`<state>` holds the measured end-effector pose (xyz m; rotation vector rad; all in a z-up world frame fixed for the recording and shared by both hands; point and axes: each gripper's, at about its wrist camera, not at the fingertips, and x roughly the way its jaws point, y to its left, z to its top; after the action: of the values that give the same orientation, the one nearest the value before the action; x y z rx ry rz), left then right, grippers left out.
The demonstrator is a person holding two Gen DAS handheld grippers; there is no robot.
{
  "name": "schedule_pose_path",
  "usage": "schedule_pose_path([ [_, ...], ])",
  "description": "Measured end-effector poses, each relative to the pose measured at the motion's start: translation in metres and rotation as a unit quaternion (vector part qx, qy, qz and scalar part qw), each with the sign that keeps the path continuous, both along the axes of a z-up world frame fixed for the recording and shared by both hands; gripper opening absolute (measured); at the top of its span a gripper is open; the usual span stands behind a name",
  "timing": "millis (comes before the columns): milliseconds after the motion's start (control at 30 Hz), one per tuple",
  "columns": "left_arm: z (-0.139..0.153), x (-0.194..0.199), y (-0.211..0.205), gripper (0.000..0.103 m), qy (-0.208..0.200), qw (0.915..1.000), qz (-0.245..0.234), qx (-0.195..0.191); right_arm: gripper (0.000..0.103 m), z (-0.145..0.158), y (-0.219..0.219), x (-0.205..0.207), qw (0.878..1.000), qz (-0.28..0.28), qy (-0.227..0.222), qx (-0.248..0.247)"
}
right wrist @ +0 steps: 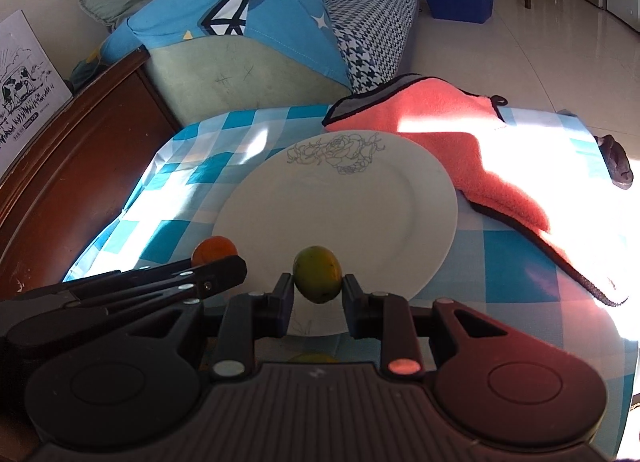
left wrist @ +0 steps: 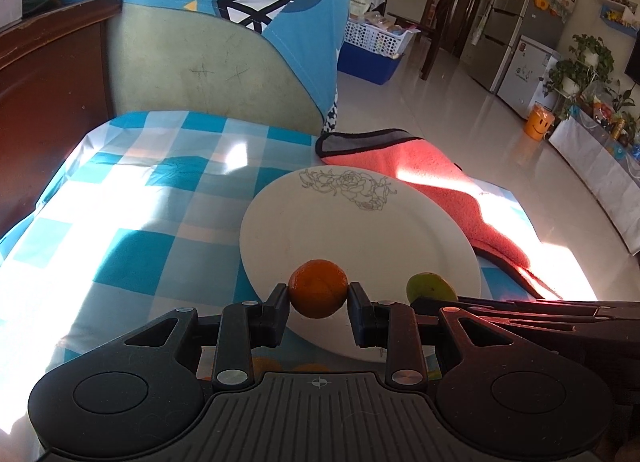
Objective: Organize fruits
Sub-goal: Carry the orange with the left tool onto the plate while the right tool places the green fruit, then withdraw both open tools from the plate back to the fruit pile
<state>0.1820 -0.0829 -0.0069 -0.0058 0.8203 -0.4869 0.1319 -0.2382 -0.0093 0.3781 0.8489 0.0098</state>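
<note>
Each black claw (left wrist: 318,296) (right wrist: 318,286) has silver pivot screws.

Glossy pale tiled floor (left wrist: 452,101) at 2 o'clock, sunlit. Sofa (left wrist: 200,73) under blue cover at 12. Dark wooden furniture (left wrist: 48,77) at 9. Fridge (left wrist: 520,21), potted plants (left wrist: 580,65) at 2.

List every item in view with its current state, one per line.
Left hand-held gripper: shut on the orange fruit.
Right hand-held gripper: shut on the green fruit.
Orange fruit: held above the plate's near edge.
Green fruit: held above the plate's near edge.
Plate: bare, flat on the checked cloth.
Pink towel: crumpled beside the plate.
</note>
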Motion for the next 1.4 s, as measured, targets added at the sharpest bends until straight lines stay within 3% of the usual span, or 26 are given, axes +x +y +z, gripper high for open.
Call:
schedule_pose_path([
  [367, -0.005, 0.001, -0.008, 0.031, -0.002, 0.9999, -0.003, 0.011, 0.031, -0.002, -0.008, 0.002, 1.000, -0.026, 0.002, 0.014],
  [567, 0.002, -0.002, -0.003, 0.047, -0.023, 0.9996, 0.013, 0.011, 0.031, -0.002, -0.011, 0.000, 0.999, -0.035, 0.000, 0.023],
  [800, 0.010, -0.005, 0.000, 0.049, -0.029, 0.9994, 0.020, 0.008, 0.031, -0.002, -0.012, -0.002, 0.999, -0.034, 0.000, 0.027],
  [1133, 0.021, -0.025, 0.010, 0.070, -0.034, 0.9986, 0.019, 0.036, 0.034, 0.005, -0.009, -0.015, 0.999, -0.030, -0.006, 0.030],
  [1400, 0.027, -0.054, 0.044, 0.071, -0.026, 0.9985, 0.038, 0.032, 0.039, 0.018, 0.004, -0.049, 0.999, -0.011, -0.030, 0.012],
])
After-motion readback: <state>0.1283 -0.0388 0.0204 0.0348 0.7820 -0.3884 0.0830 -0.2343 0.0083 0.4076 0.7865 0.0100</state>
